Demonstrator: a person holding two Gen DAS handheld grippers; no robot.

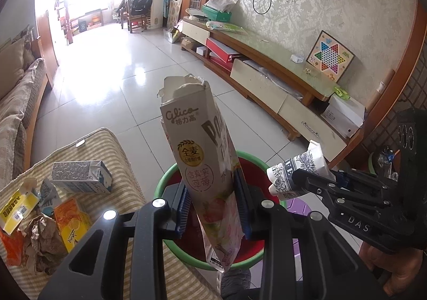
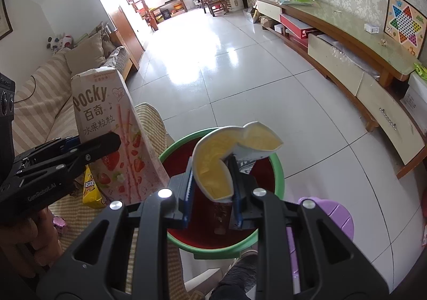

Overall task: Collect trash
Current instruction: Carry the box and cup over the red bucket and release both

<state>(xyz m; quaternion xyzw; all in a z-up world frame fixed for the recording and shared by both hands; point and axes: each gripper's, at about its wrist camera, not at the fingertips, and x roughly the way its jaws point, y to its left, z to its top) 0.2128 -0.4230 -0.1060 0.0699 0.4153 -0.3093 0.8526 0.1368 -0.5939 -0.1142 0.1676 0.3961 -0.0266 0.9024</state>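
Taking the green-rimmed bin (image 1: 249,260) as the landmark: to its left lies a striped cushioned surface (image 1: 112,209) carrying loose trash, a small patterned milk carton (image 1: 82,177) furthest from the camera, a yellow torn box (image 1: 17,209), crumpled brown paper (image 1: 44,244) and an orange packet (image 1: 73,222) nearer. Directly above the bin's near-left rim, the left gripper (image 1: 213,209) has its blue-padded fingers (image 1: 184,206) clamped on a torn-open Pocky box (image 1: 202,155), which stands nearly upright and leans slightly away, its lower end hanging over the bin's red inside. Just right of that, also over the bin, the right gripper (image 2: 213,198) is pinched tight on a crushed paper cup (image 2: 221,163), white with a dark floral print outside and yellow within, its squashed mouth facing up. Right of the bin sits a purple plastic stool (image 2: 333,217) on the tiled floor (image 2: 253,91)
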